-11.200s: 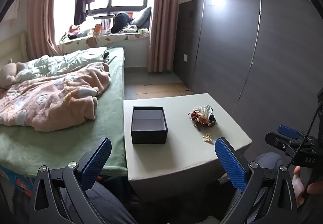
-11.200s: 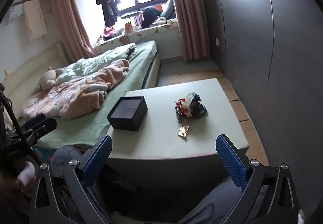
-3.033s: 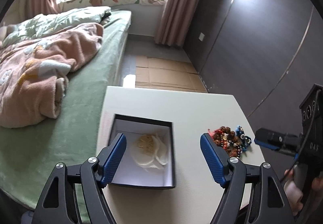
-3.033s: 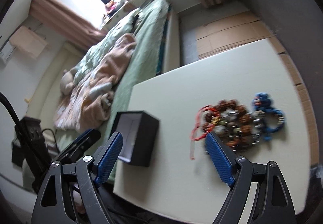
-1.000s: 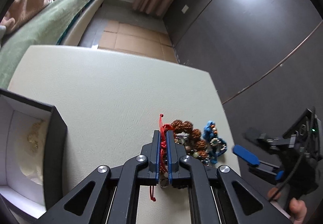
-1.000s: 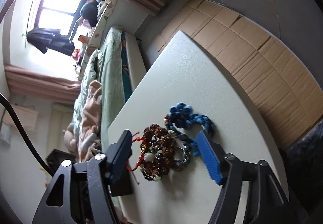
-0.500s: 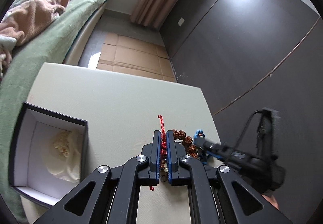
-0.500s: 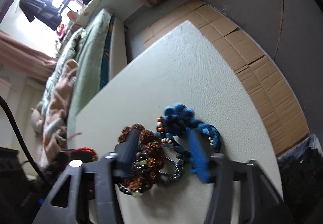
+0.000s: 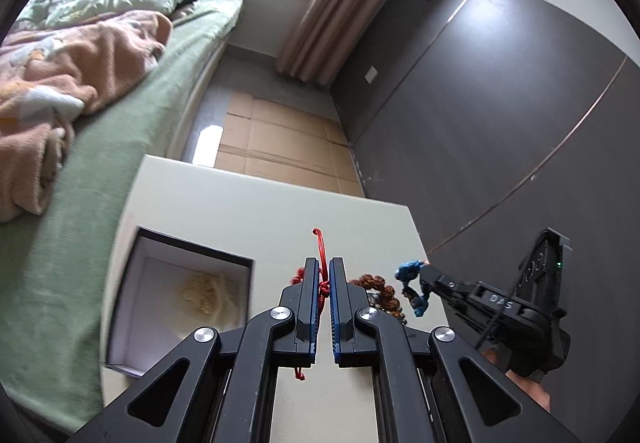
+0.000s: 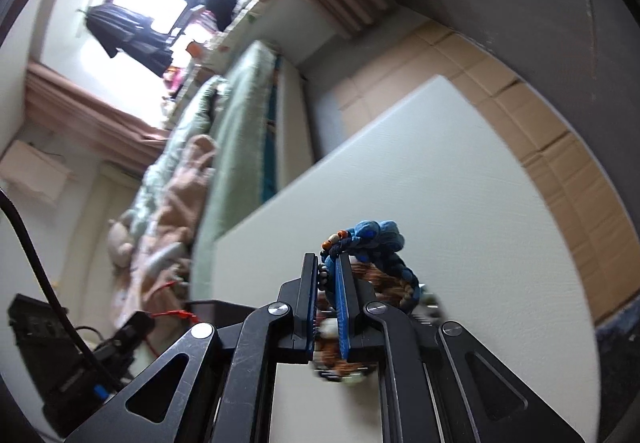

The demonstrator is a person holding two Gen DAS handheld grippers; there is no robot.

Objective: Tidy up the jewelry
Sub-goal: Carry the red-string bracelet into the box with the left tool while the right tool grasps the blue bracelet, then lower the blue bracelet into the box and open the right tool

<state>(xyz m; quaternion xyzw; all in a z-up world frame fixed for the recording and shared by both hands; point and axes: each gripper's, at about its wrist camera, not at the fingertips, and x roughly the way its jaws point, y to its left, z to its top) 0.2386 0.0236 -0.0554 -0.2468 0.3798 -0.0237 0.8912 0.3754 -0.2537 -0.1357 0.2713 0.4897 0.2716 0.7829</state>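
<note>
Pale cream rectangular table (image 9: 248, 211) — standing beside a green-covered bed (image 9: 132, 115), flattened cardboard showing on the floor beyond.

One black square cardboard box (image 9: 132, 283), white-lined, lying open on the table's left part; only the left wrist view is showing its inside, where one pale cream-coloured piece (image 9: 200, 295) is lying.

Left gripper (image 9: 324, 283) — its blue pads are pinching one red knotted cord (image 9: 319, 247), which is lifting away from a brown-seed bead cluster (image 9: 376, 287).

Right gripper (image 10: 328, 283) — jaws have just been closing, now clamping one blue braided cord bracelet (image 10: 376, 235); its own view is showing orange beads on it, with the blurred bead heap sitting behind the fingers.
</note>
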